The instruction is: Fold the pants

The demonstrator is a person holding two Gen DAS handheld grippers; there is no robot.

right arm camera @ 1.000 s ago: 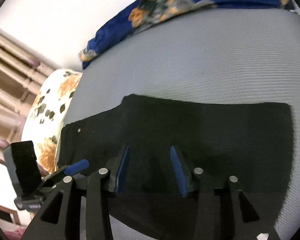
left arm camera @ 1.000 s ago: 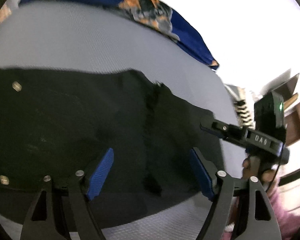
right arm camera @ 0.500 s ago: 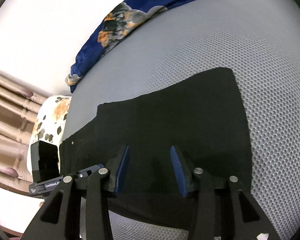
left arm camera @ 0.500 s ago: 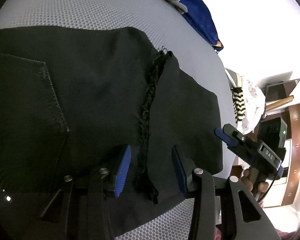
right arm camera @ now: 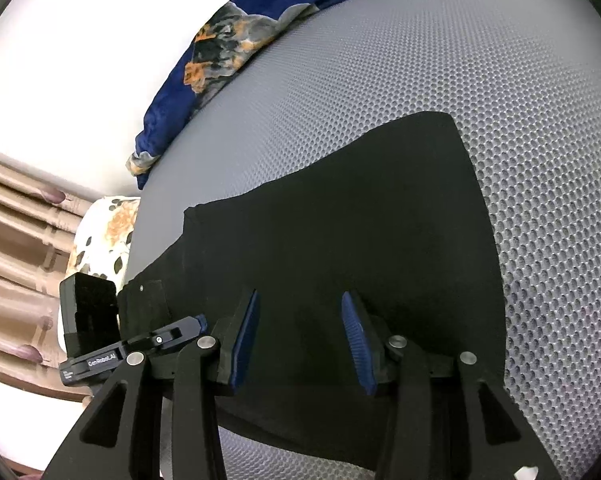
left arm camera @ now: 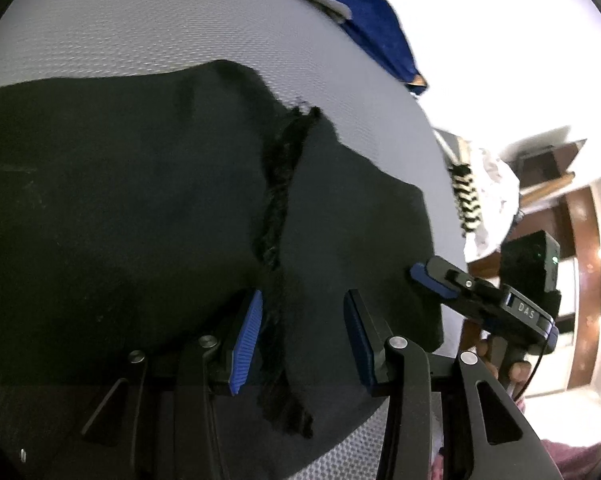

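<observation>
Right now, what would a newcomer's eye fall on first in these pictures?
First, the black pants spread flat over the grey mesh surface, filling the middle of both views. Next, the frayed seam running toward the left gripper. Then the blue patterned cloth bunched at the far edge.

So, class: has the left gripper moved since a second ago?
Yes. The left gripper has come in closer over the black pants; the blue floral cloth now sits higher.

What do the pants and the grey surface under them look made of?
Pants: looks like matte black woven cloth, possibly denim; a frayed, thready raw edge shows, no sheen. Grey surface: seems a soft mesh fabric with a regular honeycomb of small holes, probably synthetic.
</observation>
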